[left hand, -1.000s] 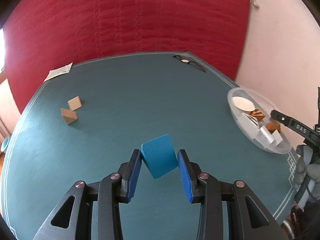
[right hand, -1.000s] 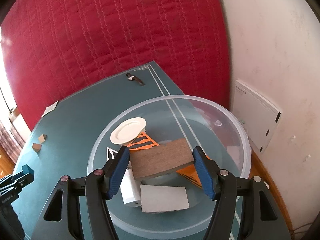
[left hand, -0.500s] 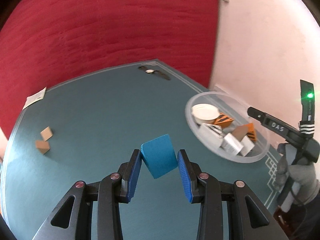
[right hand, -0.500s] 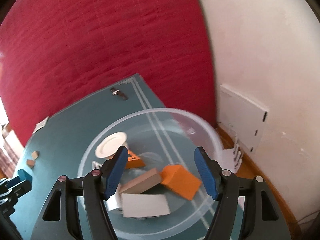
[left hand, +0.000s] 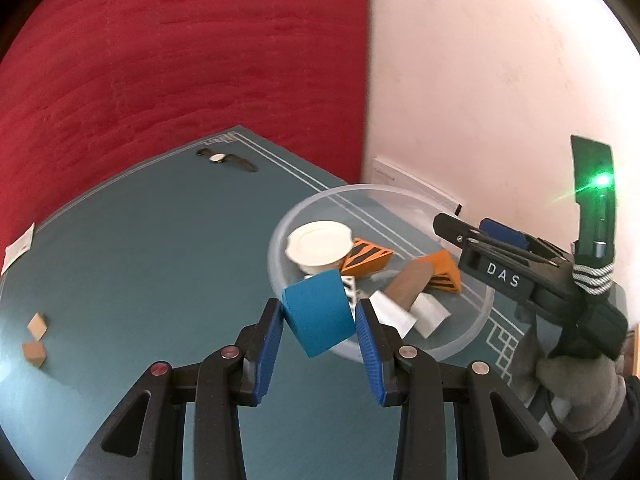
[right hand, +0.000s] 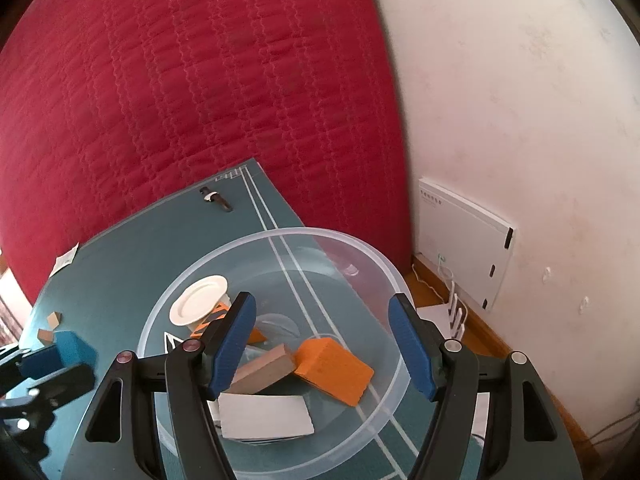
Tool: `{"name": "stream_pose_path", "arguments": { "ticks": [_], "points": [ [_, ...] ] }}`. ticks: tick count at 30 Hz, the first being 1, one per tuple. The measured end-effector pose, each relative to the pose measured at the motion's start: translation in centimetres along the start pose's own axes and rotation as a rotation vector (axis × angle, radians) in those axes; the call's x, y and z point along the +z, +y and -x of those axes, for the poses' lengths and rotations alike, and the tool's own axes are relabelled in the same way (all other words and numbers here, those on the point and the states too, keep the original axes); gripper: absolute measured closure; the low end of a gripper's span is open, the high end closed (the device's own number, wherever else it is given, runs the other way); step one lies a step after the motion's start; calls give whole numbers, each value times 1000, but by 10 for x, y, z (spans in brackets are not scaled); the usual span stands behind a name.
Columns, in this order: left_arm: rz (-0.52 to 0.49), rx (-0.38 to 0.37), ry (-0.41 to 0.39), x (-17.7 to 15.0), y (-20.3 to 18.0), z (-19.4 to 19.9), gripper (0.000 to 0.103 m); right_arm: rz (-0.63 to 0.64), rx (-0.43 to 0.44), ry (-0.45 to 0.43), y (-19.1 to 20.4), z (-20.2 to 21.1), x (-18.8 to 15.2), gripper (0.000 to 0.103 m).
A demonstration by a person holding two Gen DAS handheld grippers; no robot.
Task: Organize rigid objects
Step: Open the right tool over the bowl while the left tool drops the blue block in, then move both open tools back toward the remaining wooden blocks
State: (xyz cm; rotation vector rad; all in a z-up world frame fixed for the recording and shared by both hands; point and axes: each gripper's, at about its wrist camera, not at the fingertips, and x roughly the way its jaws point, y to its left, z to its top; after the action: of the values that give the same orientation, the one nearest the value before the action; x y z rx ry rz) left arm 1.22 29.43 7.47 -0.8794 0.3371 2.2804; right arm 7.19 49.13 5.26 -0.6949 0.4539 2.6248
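My left gripper (left hand: 320, 326) is shut on a blue block (left hand: 318, 314) and holds it above the table, just left of the clear plastic bowl (left hand: 476, 322). The blue block also shows in the right wrist view (right hand: 74, 350). My right gripper (right hand: 322, 338) is open and empty above the bowl (right hand: 368, 256). In the bowl lie a brown block (right hand: 266, 370), an orange block (right hand: 334, 370), a white lid (right hand: 198, 304), a white block (right hand: 264, 418) and striped orange pieces (left hand: 366, 260).
Two small wooden blocks (left hand: 36, 338) lie at the table's left. A wristwatch (left hand: 226, 159) lies at the far edge and a paper slip (left hand: 18, 246) at the left edge. A red quilt and a white wall stand behind the teal table (left hand: 160, 260).
My right gripper opened and dropped the brown block into the bowl, then rose slightly. My left gripper carried the blue block rightwards, up to the bowl.
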Motion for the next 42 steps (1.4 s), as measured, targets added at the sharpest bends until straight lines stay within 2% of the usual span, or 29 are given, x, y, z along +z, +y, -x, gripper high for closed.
{"name": "stream_pose_path", "arguments": {
  "ticks": [12,13,14,16,31,37,42],
  "points": [
    [-33,-99,5,23,-28,-21,63,-34,-23,-14,-8,0,2,33],
    [-34,-105,0,24,-29,-22,61,-35,-24,-14,-8,0,3,33],
    [-34,-107,-6,25,-30,-23,49,-37,-25,-15,-8,0,3,33],
    [-21,-96,-23,24,-28,-24,32,-37,-27,-15,-8,-1,2,33],
    [85,35,34,4,17,-33,31,-17,-27,-9,-5,-3,-2,33],
    [100,77,28,0,21,-33,17,-6,-23,-9,-2,-3,-3,33],
    [94,136,16,-6,25,-27,13,17,-18,-18,5,0,-7,33]
  ]
}}
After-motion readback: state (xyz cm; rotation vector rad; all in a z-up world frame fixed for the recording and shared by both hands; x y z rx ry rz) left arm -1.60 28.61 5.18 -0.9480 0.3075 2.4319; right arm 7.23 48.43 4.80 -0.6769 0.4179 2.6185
